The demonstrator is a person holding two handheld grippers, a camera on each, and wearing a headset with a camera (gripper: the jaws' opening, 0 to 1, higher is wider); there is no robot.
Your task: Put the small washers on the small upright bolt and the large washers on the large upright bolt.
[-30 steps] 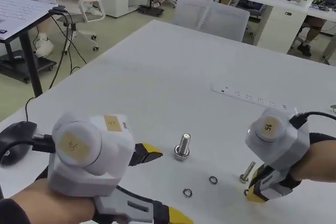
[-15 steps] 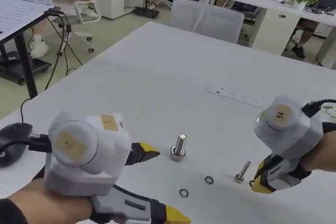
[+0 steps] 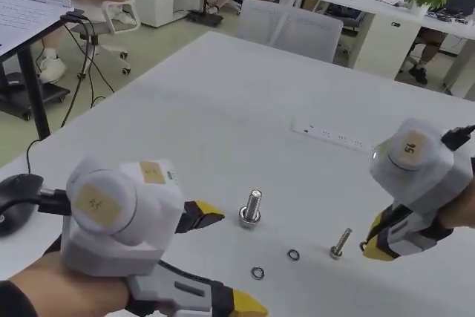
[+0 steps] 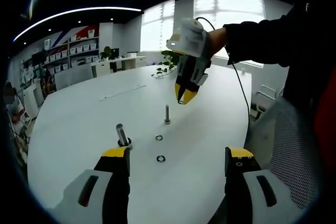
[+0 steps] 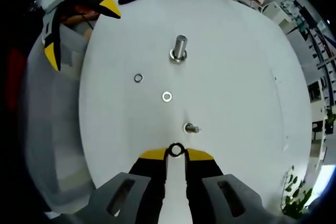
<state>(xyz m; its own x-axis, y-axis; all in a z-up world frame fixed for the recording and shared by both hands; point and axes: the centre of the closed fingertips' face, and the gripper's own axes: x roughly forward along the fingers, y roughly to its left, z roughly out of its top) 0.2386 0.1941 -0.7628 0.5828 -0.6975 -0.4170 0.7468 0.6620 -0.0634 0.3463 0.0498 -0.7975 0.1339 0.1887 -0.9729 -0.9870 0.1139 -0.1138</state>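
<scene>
Three washers are in play, and one of them is off the table (image 3: 223, 109) now. The right gripper (image 3: 373, 249) is clamped on a washer (image 5: 176, 145), the ring pinched between its yellow jaw tips. A second ago those tips were down at the surface just beside the small bolt (image 3: 340, 243). Now they hang above it, a little to the right of that bolt. So the pick looks done and the carry is on.

Whether this ring is a small or a large one the pictures do not settle, so its proper post cannot be called yet. If it is a small one, the move is short: over the small bolt's tip and down, with the hole lined up squarely.

Left of the small bolt, well apart from it, stands the large bolt (image 3: 251, 208), nothing threaded on it. The nearer loose washer (image 3: 294, 255) lies flat just left of the small bolt, the farther loose washer (image 3: 257, 272) beyond it. Further left again, past the large bolt, the left gripper (image 3: 230, 257) hovers with jaws spread wide and nothing in them, hardly shifted.
</scene>
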